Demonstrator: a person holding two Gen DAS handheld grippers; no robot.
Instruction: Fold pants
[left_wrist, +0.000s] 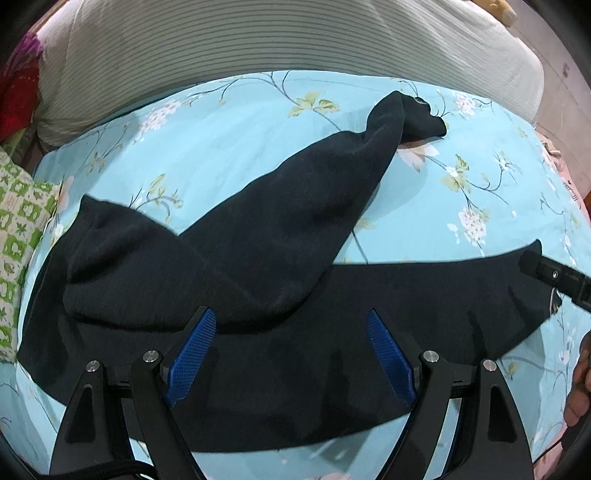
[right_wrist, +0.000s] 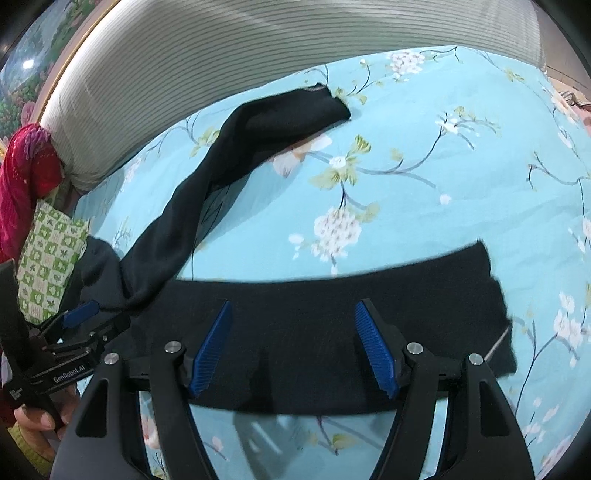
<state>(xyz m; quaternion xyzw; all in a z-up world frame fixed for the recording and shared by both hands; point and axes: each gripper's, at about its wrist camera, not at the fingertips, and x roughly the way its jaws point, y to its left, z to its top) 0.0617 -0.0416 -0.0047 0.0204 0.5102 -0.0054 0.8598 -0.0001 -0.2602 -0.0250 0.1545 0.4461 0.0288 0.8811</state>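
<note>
Black pants (left_wrist: 258, 258) lie spread on a light blue floral bed sheet (left_wrist: 229, 140). One leg runs up to the far right and ends crumpled; the other lies flat along the near edge toward the right (right_wrist: 332, 325). My left gripper (left_wrist: 291, 325) is open and empty, hovering above the crotch area, and shows at the left of the right wrist view (right_wrist: 88, 321). My right gripper (right_wrist: 293, 317) is open and empty above the flat leg; its body shows at the right edge of the left wrist view (left_wrist: 554, 277).
A grey striped bolster (left_wrist: 258, 44) lies along the far side of the bed. A green-and-white patterned pillow (left_wrist: 18, 229) and red cloth (right_wrist: 26, 184) sit at the left. The sheet (right_wrist: 443, 166) spreads to the right.
</note>
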